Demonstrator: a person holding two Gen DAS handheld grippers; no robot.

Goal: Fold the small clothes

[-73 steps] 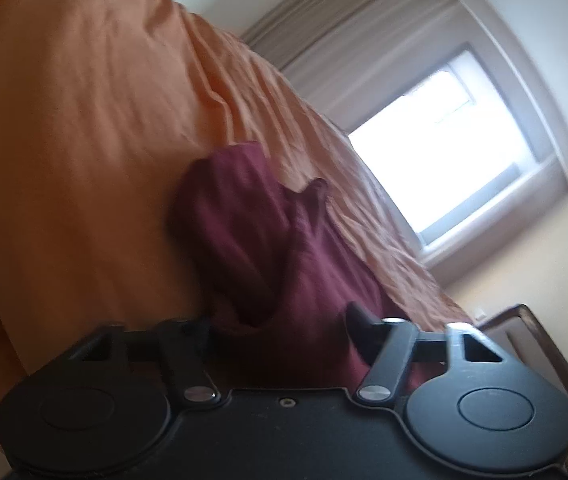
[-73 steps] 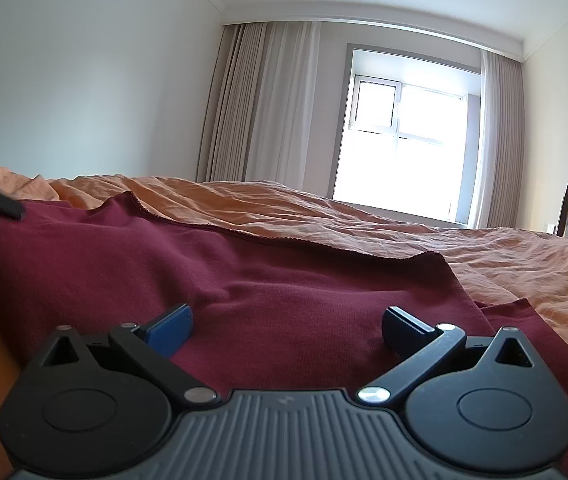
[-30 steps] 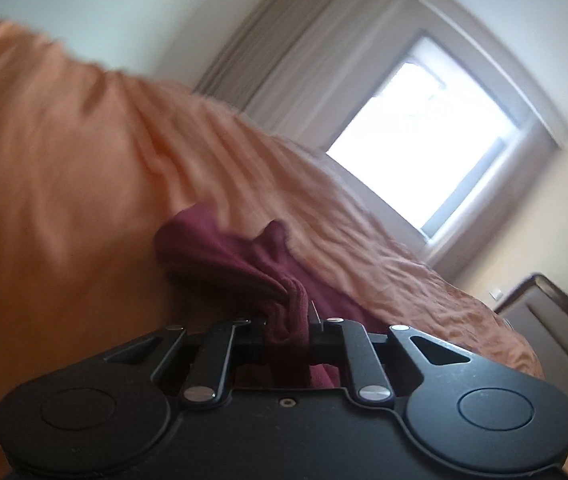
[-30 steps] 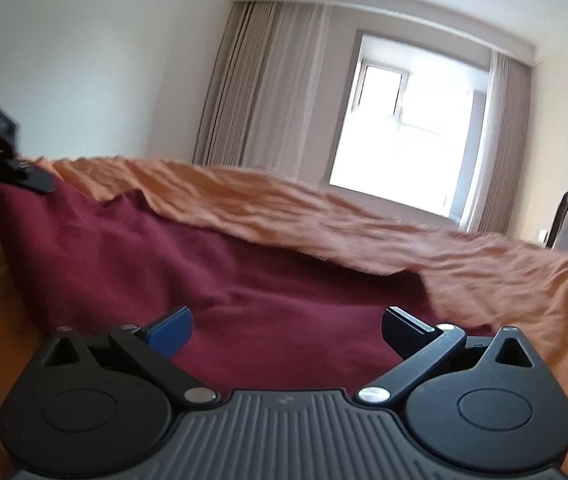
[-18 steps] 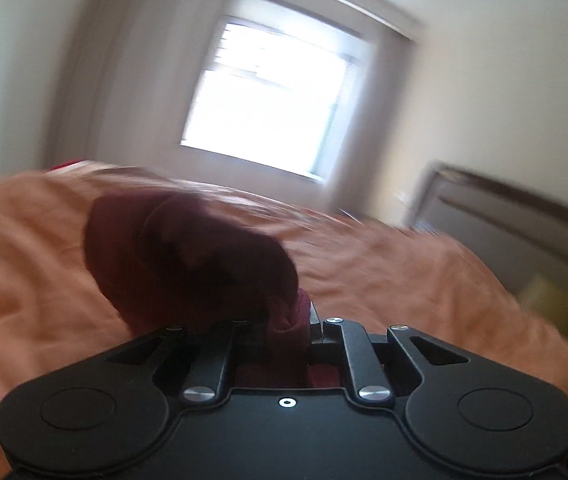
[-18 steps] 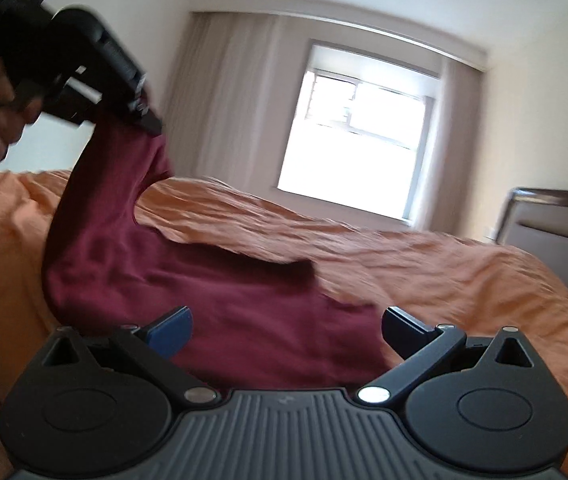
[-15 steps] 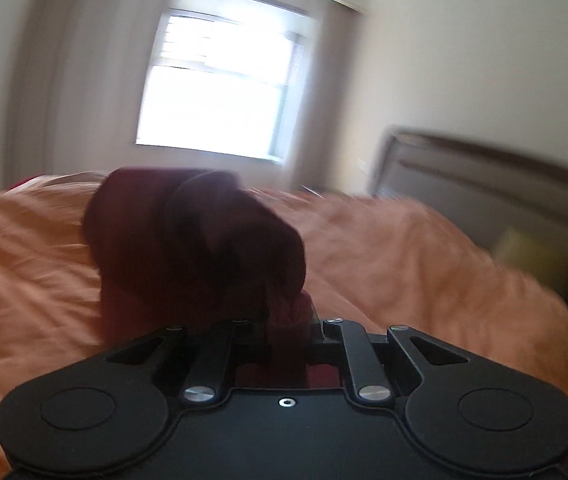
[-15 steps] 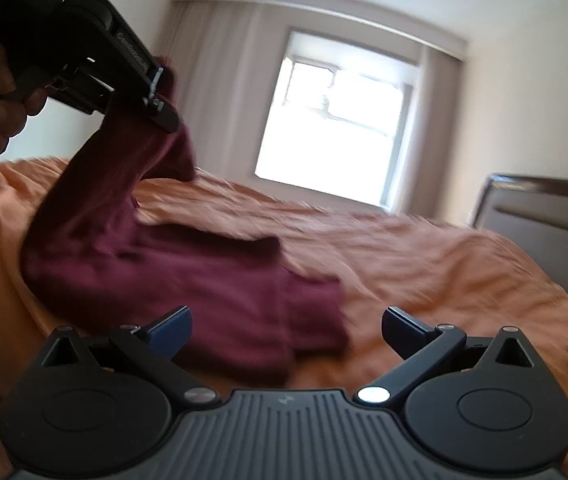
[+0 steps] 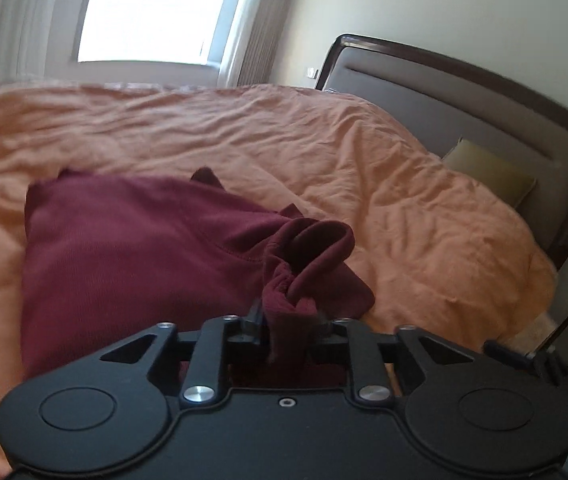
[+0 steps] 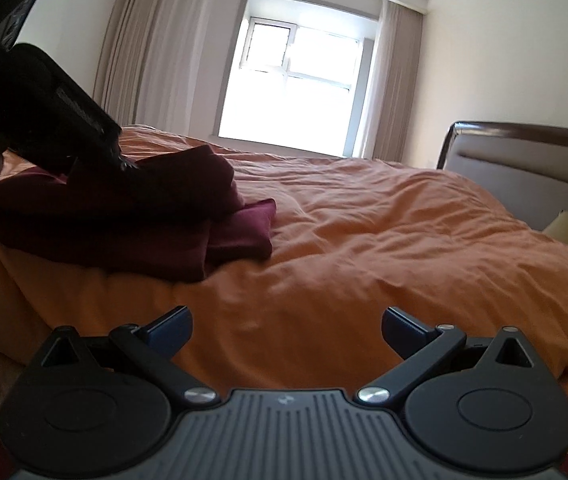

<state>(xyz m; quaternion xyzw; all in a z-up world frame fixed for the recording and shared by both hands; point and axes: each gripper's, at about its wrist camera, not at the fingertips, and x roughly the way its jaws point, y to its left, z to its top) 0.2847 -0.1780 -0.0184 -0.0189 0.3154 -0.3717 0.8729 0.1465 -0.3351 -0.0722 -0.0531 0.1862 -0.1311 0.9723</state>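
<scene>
The maroon garment (image 9: 124,248) is lying doubled over on the orange bedspread (image 9: 364,168) now, near the bed's close edge, and the first fold is looking done: in the right wrist view it is sitting as a stacked bundle, one layer over another, with a smaller flap poking out toward the headboard (image 10: 524,156). The left gripper (image 9: 286,318) is clenching a bunched corner of the cloth between its jaws, just above the top layer, so the release is not yet made. The right gripper (image 10: 284,326) is hanging over bare bedspread, jaws spread wide and holding nothing, well apart from the garment.

Compared with a couple of seconds back, plenty is different. Then the garment was spread flat under the right gripper and the left one was only closing in on its corner; since then the left has grabbed that corner, lifted it high and swept it across, and the right has drawn away toward the edge of the bed.

What is remaining, I'd judge, is letting go, smoothing, and probably another fold, though the edges are too shadowed and blurred to say how neatly they are lining up.
</scene>
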